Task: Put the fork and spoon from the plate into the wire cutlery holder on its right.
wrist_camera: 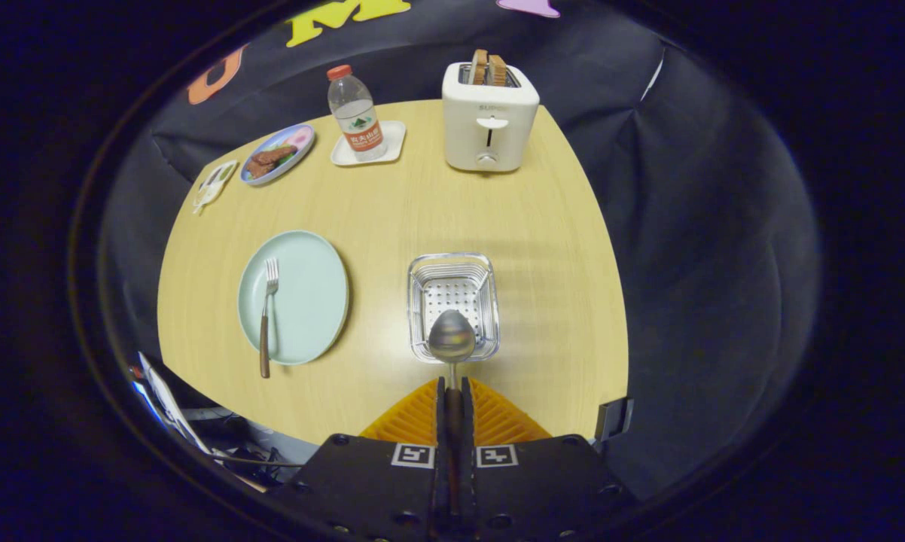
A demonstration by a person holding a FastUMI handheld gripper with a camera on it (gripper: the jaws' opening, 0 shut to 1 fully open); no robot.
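while the gripper [453,391] squeezes its two fingers tight on the thin handle of the spoon [452,336], the round spoon bowl sticks out ahead, over the near edge of the wire cutlery holder [489,290]. that holder sits on the wooden table [422,203]. to its left is the pale green plate [309,293], and the fork [266,316] lies on it with its brown handle hanging over the near rim. farther back stand a white toaster [489,124] with bread in it, a water bottle [355,113] on a small white tray [392,139], and a blue plate of food [278,153].
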